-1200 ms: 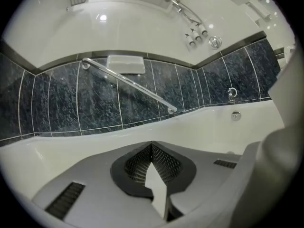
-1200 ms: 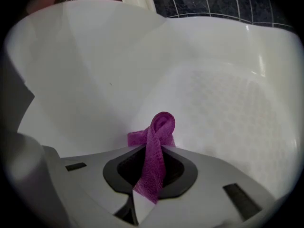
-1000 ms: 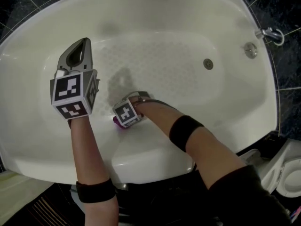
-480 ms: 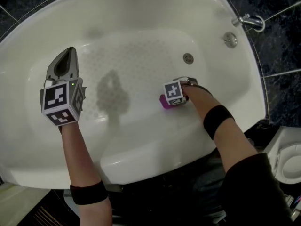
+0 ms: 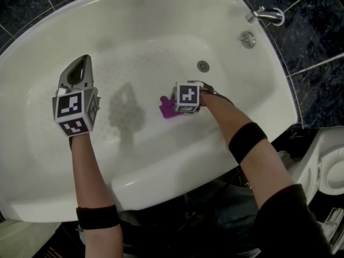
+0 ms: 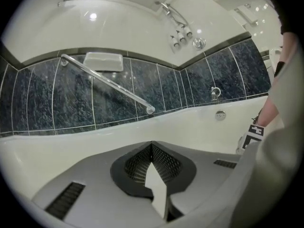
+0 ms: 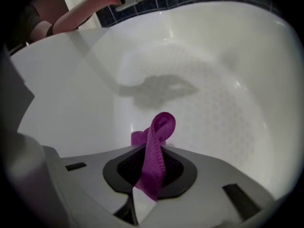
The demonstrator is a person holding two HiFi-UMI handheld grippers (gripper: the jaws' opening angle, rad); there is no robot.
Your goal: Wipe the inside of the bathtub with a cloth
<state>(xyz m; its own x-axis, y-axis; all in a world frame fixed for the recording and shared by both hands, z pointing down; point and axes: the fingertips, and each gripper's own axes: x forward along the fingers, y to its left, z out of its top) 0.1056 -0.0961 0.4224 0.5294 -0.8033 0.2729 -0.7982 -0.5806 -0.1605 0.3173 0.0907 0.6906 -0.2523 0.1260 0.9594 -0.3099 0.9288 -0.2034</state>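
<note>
Across the bathtub [image 5: 258,85] floor, the right gripper [image 5: 180,107] has carried the cloth [image 5: 167,108] from the near wall by the left end to a spot just short of the drain [image 5: 202,66], while the left gripper [image 5: 82,63] has only drifted a little over the left end. That white tub fills the head view, its dotted non-slip floor bare and dry-looking, with no streak or foam to mark what has been covered, so progress can only be judged from the cloth's place: wiping looks mid-course, with the floor near the drain in hand and the sloping walls, the far side and the faucet [image 5: 267,15] end probably left to do. Pointing steeply down, the right gripper has its jaws clamped on the purple cloth, a loop of which curls out past the tips and rests on the tub floor. Hovering clear of the surface, the left gripper has its jaws together with nothing between them. No brand, label or legible writing shows anywhere; the only print is the black-and-white square markers on the gripper cubes, and the round overflow plate [image 5: 248,38] looks blank.
</note>
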